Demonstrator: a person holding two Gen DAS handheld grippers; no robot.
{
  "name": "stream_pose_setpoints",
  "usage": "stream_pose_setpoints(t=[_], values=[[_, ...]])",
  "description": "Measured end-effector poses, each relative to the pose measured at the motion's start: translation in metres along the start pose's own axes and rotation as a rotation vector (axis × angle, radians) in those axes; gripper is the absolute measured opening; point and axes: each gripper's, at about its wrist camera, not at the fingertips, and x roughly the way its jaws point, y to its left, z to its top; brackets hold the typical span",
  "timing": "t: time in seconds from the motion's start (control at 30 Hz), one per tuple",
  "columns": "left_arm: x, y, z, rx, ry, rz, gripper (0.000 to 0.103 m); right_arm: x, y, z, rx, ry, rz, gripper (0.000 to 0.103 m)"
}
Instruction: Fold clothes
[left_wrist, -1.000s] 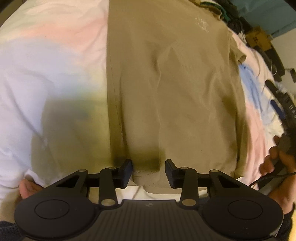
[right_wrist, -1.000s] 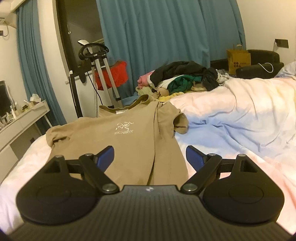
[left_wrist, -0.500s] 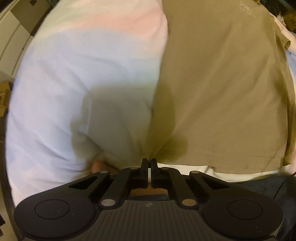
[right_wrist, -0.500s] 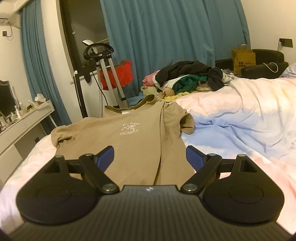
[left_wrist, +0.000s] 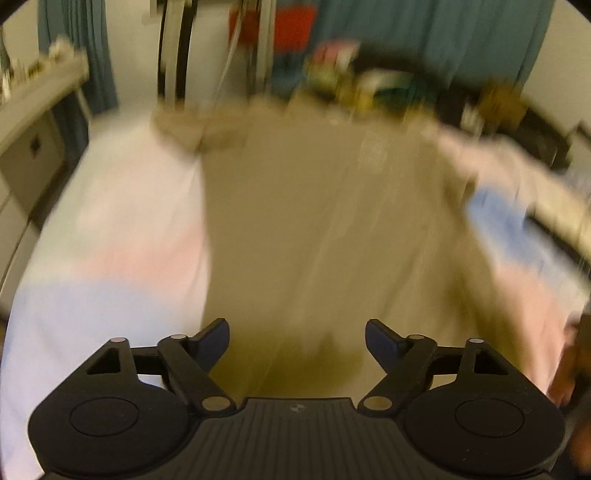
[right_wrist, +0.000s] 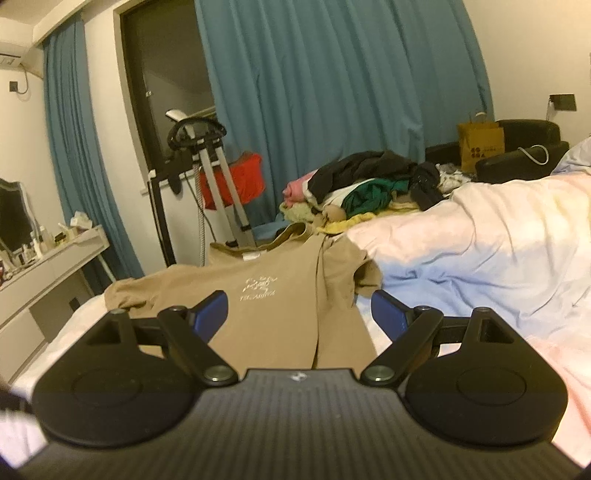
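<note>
the left gripper (left_wrist: 297, 338) has its jaws spread wide with nothing between them; they have just been opening, and only tan cloth shows below the gap. the right gripper (right_wrist: 299, 314) also stands wide apart and empty, hovering low over the near end of the shirt.

the tan t-shirt (right_wrist: 280, 314) lies flat on the bed (right_wrist: 498, 240), front up, its right side folded in lengthwise so a straight fold edge runs down it, and its left sleeve lies out to the side. the left wrist view is blurred, but the shirt (left_wrist: 325, 229) fills its middle, on the pastel cover (left_wrist: 110, 251).

a pale logo with a line of lettering (right_wrist: 258, 290) sits on the chest; the letters are too small to read surely. a yellow paper bag (right_wrist: 480, 146) by the black armchair (right_wrist: 524, 147) carries dark marks that cannot be read.

past the collar a pile of clothes (right_wrist: 369, 184) is heaped on the bed. behind it hang blue curtains (right_wrist: 332, 74), with an exercise machine (right_wrist: 207, 177) and something red (right_wrist: 236, 179) beside it. a white dresser (right_wrist: 48, 273) stands at the left.
</note>
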Motion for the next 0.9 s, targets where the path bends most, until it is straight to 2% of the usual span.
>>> stream_pose_setpoints(t=[0.07,0.17,0.27,0.37,0.53,0.67,0.8,0.9], values=[[-0.002,-0.012,0.017,0.02,-0.125,-0.011,0.089,-0.002,-0.002,0.0,0.009,-0.019,-0.005,0.086],[0.005,-0.048,0.017,0.059,-0.259,0.005,0.097,-0.003,-0.004,-0.002,0.016,-0.03,-0.007,0.086],[0.045,-0.106,-0.001,0.078,-0.316,0.004,0.099,-0.003,-0.006,-0.004,0.027,-0.031,-0.008,0.086],[0.065,-0.139,-0.039,0.071,-0.334,-0.004,0.1,-0.001,-0.009,-0.008,0.043,-0.024,-0.009,0.086],[0.138,-0.138,-0.06,0.018,-0.285,-0.001,0.1,0.008,-0.009,-0.013,0.043,-0.003,-0.012,0.086],[0.155,-0.128,-0.088,-0.016,-0.26,0.014,0.1,0.015,-0.004,-0.017,0.025,0.011,-0.004,0.086],[0.168,-0.124,-0.099,-0.054,-0.233,0.004,0.101,0.021,-0.003,-0.019,0.031,0.024,0.011,0.086],[0.179,-0.129,-0.105,-0.045,-0.216,0.004,0.101,0.029,-0.008,-0.019,0.07,0.036,0.033,0.086]])
